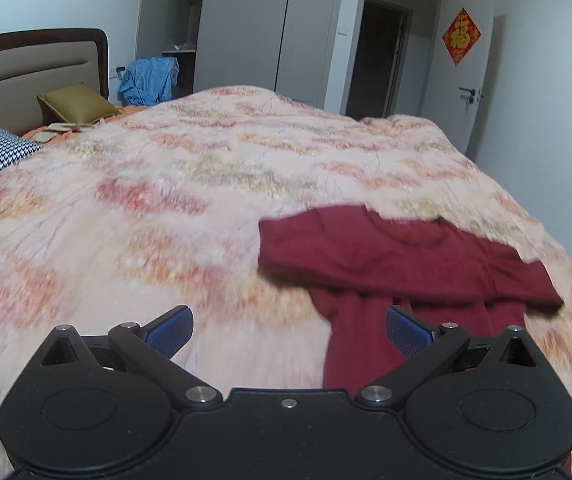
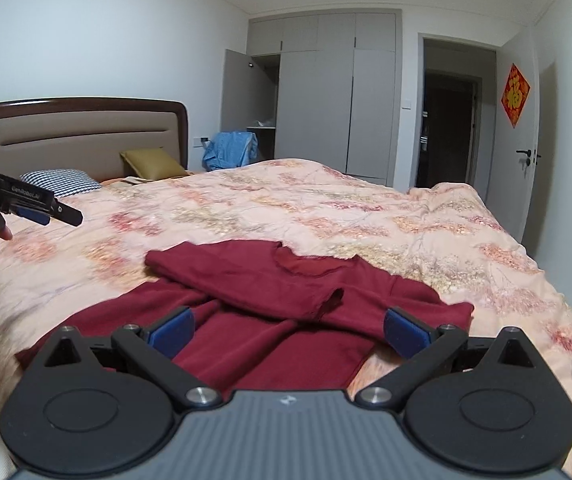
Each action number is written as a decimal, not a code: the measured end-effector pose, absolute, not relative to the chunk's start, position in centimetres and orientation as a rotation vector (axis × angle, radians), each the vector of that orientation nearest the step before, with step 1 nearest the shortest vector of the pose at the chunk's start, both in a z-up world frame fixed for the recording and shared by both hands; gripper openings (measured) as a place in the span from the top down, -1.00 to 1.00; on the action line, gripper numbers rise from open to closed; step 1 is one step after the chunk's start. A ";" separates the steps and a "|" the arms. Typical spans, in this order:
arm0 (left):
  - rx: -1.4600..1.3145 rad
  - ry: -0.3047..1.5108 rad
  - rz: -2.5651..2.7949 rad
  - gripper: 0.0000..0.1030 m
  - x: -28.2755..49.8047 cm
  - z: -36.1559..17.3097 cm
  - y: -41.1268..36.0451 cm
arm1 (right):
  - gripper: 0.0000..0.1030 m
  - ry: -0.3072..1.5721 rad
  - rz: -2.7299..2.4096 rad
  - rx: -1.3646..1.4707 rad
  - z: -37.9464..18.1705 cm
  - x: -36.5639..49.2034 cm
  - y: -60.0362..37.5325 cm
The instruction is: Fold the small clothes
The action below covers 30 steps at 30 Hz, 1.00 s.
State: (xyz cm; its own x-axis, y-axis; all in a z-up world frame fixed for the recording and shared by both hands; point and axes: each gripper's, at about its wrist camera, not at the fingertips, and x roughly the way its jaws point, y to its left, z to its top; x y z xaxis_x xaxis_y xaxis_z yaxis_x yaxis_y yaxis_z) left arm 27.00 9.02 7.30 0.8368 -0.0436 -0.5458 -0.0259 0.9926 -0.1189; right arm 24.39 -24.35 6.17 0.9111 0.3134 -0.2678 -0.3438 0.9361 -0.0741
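A floral quilt (image 2: 365,216) covered the bed beyond both tongs. A dark red shirt (image 2: 270,300), sleeves crossed, lay before the right tongs (image 2: 287,330) and right of the left tongs (image 1: 287,330); both stood apart, empty.

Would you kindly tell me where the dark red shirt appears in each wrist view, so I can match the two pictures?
Left wrist view: the dark red shirt lies right of centre on the floral quilt, reaching down behind the gripper's right finger.
Right wrist view: the shirt lies at centre, low, straight ahead of the open gripper.
Shared landmark: the red door ornament on the white door at far right.
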 end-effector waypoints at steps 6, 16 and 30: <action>-0.195 0.643 -0.045 -0.99 22.8 4.1 8.8 | -1.00 0.319 0.306 -0.063 2.6 20.2 -24.3; -0.358 0.782 -0.042 -0.99 23.0 -1.5 9.0 | -1.00 0.484 0.270 0.135 -2.8 18.3 -25.5; -0.381 0.846 -0.153 -0.32 25.0 -2.3 8.5 | -0.17 0.529 0.255 0.250 -4.4 19.9 -24.4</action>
State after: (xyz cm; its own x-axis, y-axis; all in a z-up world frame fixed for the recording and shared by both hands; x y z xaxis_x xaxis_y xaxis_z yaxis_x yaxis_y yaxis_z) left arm 24.99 8.52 -2.27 0.6566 -0.2815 -0.6998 -0.0180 0.9216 -0.3876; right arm 19.95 -24.35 -4.40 0.8334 0.3015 -0.4632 -0.1737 0.9385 0.2985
